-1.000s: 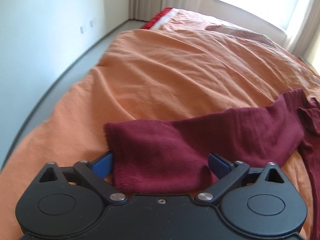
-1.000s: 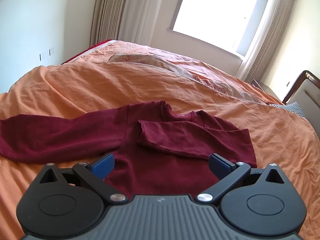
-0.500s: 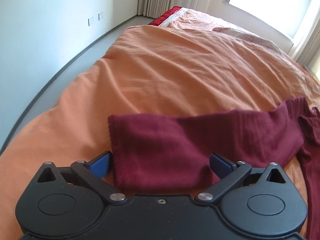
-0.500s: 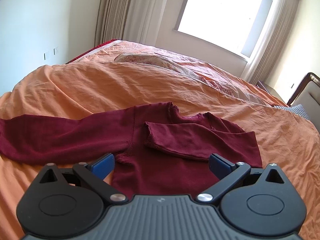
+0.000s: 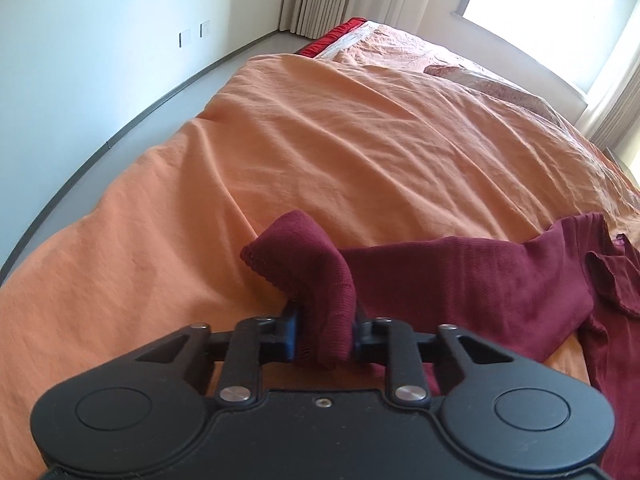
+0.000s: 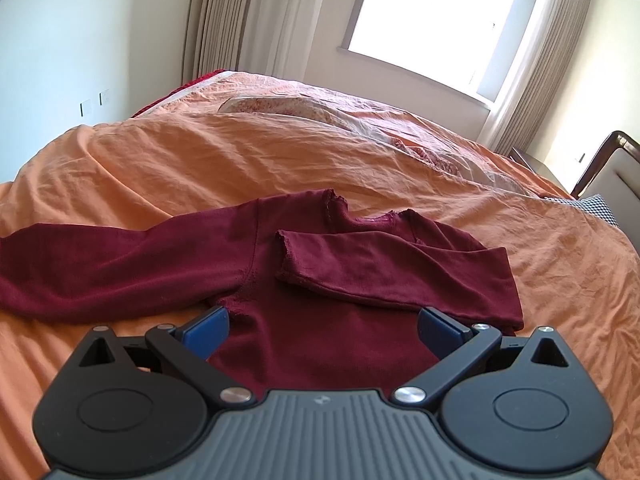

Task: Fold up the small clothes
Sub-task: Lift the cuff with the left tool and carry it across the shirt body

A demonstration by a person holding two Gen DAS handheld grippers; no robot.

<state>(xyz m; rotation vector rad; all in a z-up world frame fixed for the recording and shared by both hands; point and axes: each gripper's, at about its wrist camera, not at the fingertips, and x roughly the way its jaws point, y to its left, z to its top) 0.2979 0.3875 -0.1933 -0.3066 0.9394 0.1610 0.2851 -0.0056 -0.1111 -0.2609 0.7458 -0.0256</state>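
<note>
On the orange bed (image 6: 200, 160), a dark red sweater (image 6: 320, 320) lies spread flat, one sleeve folded across its chest, the other stretched out sideways. The left claw (image 5: 324, 338) is clamped on that outstretched sleeve's cuff (image 5: 308, 256), which bunches up above the closed fingers (the fabric hides their tips). The right claw (image 6: 322, 326) hovers over the sweater's lower body, fingers wide apart, holding nothing.

The sweater (image 6: 320, 280) lies on the bed cover (image 6: 200, 160), one sleeve (image 6: 380, 264) across its chest, pillows (image 6: 320, 112) behind.
</note>
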